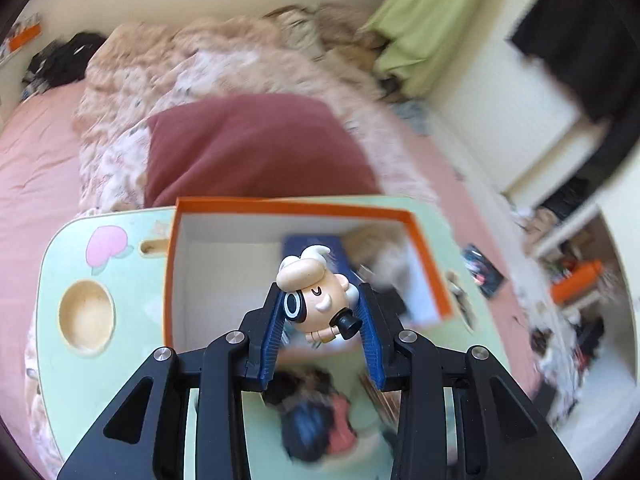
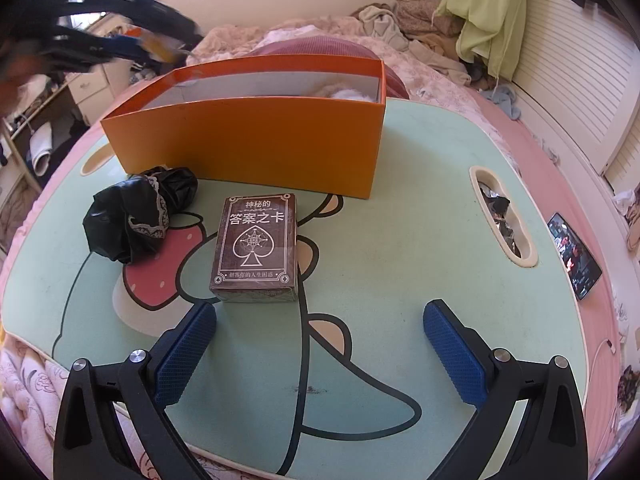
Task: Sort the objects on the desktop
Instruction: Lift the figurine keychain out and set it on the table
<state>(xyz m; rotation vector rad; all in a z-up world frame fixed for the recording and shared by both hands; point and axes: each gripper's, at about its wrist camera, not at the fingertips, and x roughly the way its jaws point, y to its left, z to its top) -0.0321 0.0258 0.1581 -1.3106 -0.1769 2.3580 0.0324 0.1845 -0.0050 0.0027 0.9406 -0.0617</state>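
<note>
My left gripper (image 1: 320,300) is shut on a small toy figure (image 1: 314,292) with a peach face and white horns, held in the air over the orange box (image 1: 304,205). Inside the box lie a dark blue flat item (image 1: 308,242) and something pale and fluffy (image 1: 380,248). In the right wrist view my right gripper (image 2: 320,320) stands open just above the green lap table (image 2: 400,220), with a brown card box (image 2: 256,246) right in front of its fingertips. A crumpled black cloth (image 2: 140,212) lies left of the card box. The left gripper (image 2: 152,46) shows blurred at upper left.
The lap table sits on a bed with pink sheets (image 1: 36,152), a dark red pillow (image 1: 252,148) and rumpled blankets behind. A round cup recess (image 1: 86,316) is at the table's left, a slot (image 2: 502,216) at its right. A phone (image 2: 574,256) lies beside the table.
</note>
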